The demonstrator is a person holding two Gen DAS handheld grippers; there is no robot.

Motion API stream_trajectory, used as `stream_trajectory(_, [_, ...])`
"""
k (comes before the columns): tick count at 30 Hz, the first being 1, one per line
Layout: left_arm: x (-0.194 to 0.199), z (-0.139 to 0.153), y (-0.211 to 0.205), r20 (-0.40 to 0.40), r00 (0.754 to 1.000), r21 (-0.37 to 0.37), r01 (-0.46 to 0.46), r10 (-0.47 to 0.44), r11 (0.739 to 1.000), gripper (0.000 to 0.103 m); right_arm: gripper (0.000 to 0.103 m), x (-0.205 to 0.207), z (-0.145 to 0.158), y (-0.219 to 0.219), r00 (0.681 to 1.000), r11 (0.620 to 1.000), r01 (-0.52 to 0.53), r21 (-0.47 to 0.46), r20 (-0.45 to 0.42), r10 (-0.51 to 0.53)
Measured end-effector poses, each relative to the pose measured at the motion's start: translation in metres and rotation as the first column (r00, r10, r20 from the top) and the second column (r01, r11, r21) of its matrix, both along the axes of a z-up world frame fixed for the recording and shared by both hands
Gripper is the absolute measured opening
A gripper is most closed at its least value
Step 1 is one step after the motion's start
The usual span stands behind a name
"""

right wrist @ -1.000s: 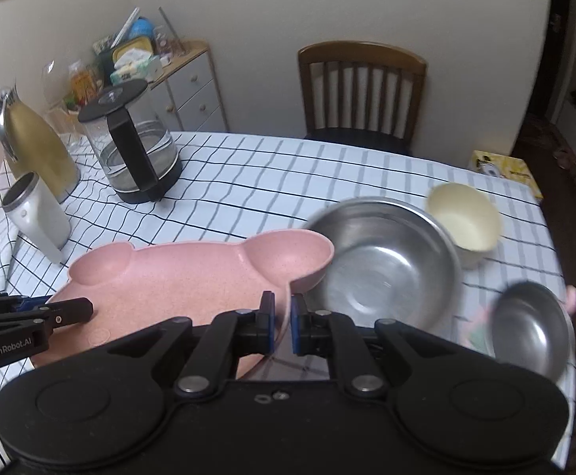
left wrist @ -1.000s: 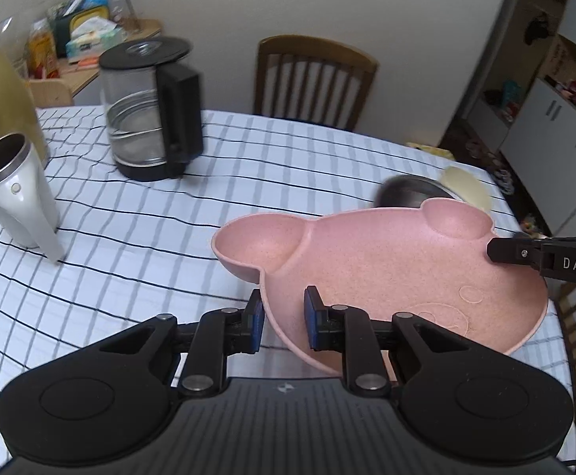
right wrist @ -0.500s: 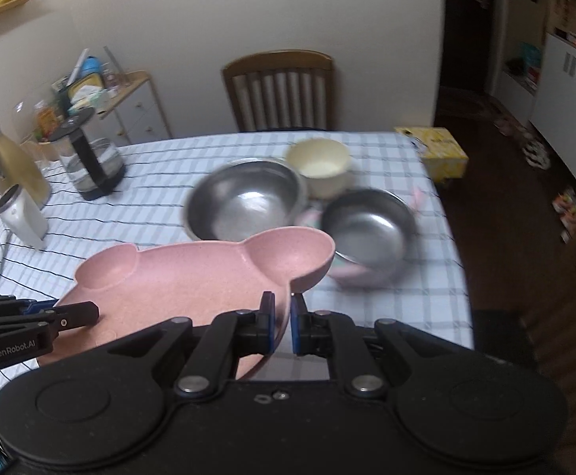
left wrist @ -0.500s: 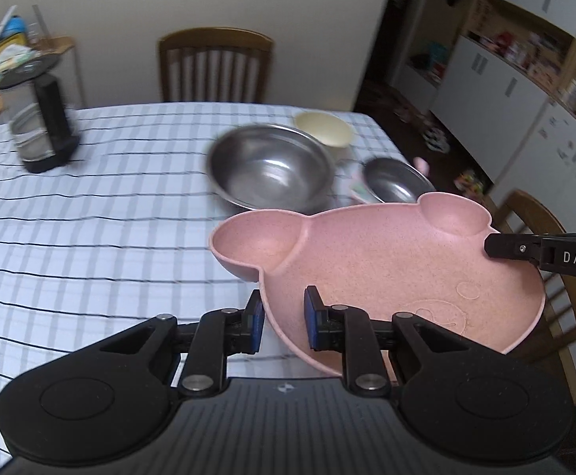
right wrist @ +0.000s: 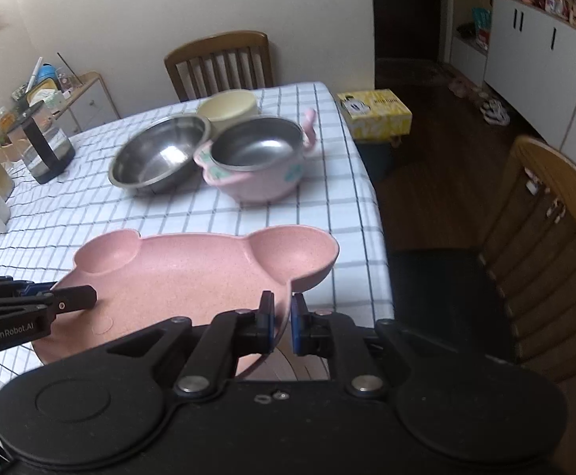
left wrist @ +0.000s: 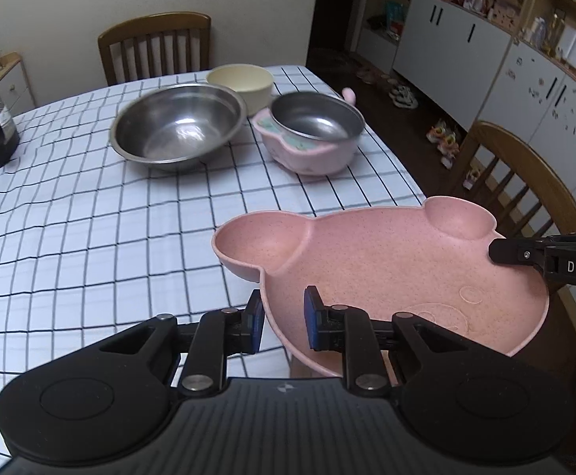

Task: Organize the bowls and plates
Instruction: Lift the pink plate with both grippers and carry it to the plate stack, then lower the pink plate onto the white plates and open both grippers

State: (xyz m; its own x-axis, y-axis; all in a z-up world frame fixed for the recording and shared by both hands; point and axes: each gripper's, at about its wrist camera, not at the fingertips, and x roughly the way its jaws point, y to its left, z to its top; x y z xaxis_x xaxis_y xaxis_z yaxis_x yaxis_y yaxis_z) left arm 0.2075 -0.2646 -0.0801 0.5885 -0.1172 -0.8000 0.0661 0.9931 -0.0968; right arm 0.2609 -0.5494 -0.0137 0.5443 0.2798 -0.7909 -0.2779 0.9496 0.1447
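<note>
Steel and pink dishware: sorting part-done, plate in transit

Steel mixing bowl [left wrist: 179, 128], largest piece. Sits on the checked table [left wrist: 70, 237] at about 11 o'clock in the left wrist view. Empty, nothing nested in it yet.

Pink plate [left wrist: 387, 277], animal-head shape with two ear cups. Held off the table over its near right corner, carried by both grippers. Judged not yet put away; its final spot cannot be told from these views.

Small steel bowl [left wrist: 315, 120]. Already nested inside a pink handled bowl [left wrist: 311, 154], at 12 to 1 o'clock beyond the plate. Counts as one step done.

Cream bowl [left wrist: 242, 83]. Farthest back, just beside the mixing bowl's far rim, loose and unstacked.

Left gripper [left wrist: 284, 318]. Clamped on the plate's near rim, just below the left ear cup; plate spreads away toward 1 o'clock.

Right gripper [right wrist: 283, 320]. Pinched tight on the opposite rim below the other ear cup; plate extends toward 10 o'clock in its own view.

Remaining, by estimate: set the plate down, gather the loose bowls.
</note>
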Motion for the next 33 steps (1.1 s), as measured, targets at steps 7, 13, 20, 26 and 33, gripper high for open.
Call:
stream_trajectory(7, [-0.003, -0.018, -0.013, -0.009, 1.0, 0.023, 0.015, -0.015, 1.0, 0.02, 0.009, -0.012, -0.024, -0.017, 1.0, 1.0, 0.009, 0.006, 0.015, -0.009])
stream_trajectory(13, [-0.007, -0.028, -0.018, -0.031, 0.999, 0.037, 0.019, -0.017, 0.999, 0.019, 0.009, -0.018, -0.039, -0.023, 1.0, 1.0, 0.015, 0.015, 0.007, -0.015])
stream_trajectory(20, [-0.009, -0.037, -0.016, -0.062, 0.998, 0.036, 0.015, -0.013, 0.999, 0.02, 0.009, -0.024, -0.049, -0.023, 1.0, 1.0, 0.008, 0.018, -0.008, -0.008])
stream_trajectory(26, [-0.015, -0.047, -0.019, -0.097, 0.995, 0.04, 0.031, -0.027, 0.999, 0.02, 0.009, -0.027, -0.057, -0.023, 1.0, 1.0, 0.009, 0.002, -0.028, -0.009])
stream_trajectory(33, [-0.019, -0.056, -0.022, -0.123, 0.992, 0.054, 0.041, -0.034, 0.998, 0.02, 0.009, -0.033, -0.062, -0.023, 0.999, 1.0, -0.003, -0.02, -0.037, 0.002])
